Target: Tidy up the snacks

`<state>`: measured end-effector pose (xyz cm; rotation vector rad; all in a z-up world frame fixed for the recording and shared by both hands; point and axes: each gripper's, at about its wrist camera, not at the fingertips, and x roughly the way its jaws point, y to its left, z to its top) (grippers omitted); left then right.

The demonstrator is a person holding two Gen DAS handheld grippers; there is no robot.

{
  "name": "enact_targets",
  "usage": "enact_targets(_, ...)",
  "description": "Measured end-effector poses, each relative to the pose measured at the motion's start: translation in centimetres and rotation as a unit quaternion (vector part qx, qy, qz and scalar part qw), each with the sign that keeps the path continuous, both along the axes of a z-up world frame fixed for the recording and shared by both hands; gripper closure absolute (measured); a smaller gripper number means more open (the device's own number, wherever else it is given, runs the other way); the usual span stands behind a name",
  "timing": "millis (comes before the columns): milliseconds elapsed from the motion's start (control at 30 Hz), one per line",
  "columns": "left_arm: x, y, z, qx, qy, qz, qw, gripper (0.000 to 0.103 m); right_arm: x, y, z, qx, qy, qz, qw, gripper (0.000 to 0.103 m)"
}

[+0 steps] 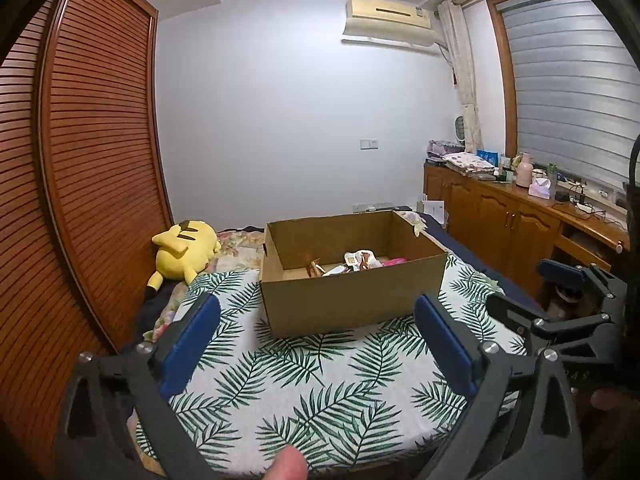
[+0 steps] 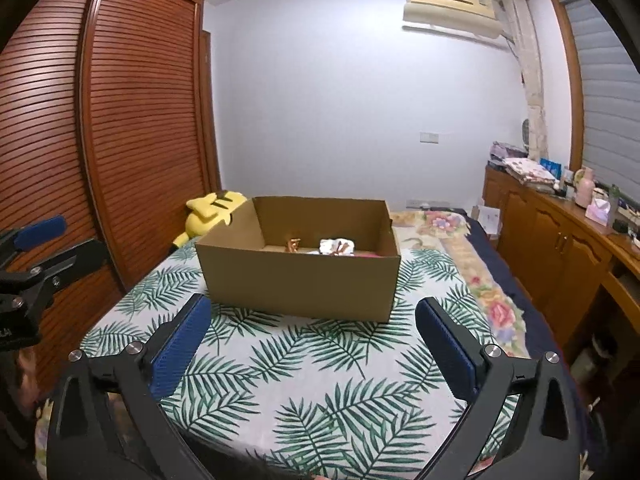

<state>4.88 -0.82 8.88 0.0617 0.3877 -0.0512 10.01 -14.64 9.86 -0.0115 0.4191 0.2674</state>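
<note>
An open cardboard box (image 1: 352, 296) (image 2: 300, 280) stands on a leaf-print cloth (image 1: 312, 392) (image 2: 304, 384) spread over a bed. Several snack packets (image 1: 352, 262) (image 2: 332, 247) lie on the box floor, mostly hidden by its near wall. My left gripper (image 1: 318, 316) hangs open over the cloth just short of the box, nothing between its blue pads (image 1: 192, 344). My right gripper (image 2: 312, 318) is likewise open and empty in front of the box. Each gripper shows at the edge of the other's view: the right one (image 1: 568, 300), the left one (image 2: 40, 248).
A yellow plush toy (image 1: 184, 252) (image 2: 214, 214) lies left of the box against a slatted wooden wardrobe (image 1: 80, 160) (image 2: 120, 120). A wooden cabinet (image 1: 520, 216) (image 2: 560, 232) with clutter on top runs along the right. A fingertip (image 1: 286, 466) shows at the bottom.
</note>
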Motion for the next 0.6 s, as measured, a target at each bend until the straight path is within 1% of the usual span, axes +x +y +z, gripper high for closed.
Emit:
enact_targets(100,-0.4,-0.2,-0.4,0.003,0.006,0.004,1.0000,0.004,-0.6,-0.6,-0.2,0.004,0.000,-0.010,1.000,0.000)
enact_targets(200,-1.0,-0.1,-1.0,-0.010,0.002,-0.001,0.9999,0.004,-1.4,-1.0,-0.3,0.004,-0.004,-0.020,1.000,0.000)
enact_targets(300,-1.4,0.1,-1.3,-0.018,0.001,0.005,0.9998,0.004,-2.3,-1.4,-0.4,0.002,-0.010,-0.030,1.000,0.000)
enact_targets(367,-1.8,0.3,-1.6,-0.027,0.002,0.009,0.9996,0.004,-2.7,-1.7,-0.4,0.005,-0.010,-0.030,0.999,0.000)
enact_targets(500,-2.2,0.3,-2.2,-0.028,0.007,0.017,0.9994,0.004,-3.4,-2.0,-0.5,0.010,-0.012,-0.033,0.999,0.000)
enact_targets(600,-2.3,0.3,-2.5,-0.033,0.013,0.013,0.9993,0.004,-3.6,-2.0,-0.3,0.010,-0.010,-0.030,0.999,0.000)
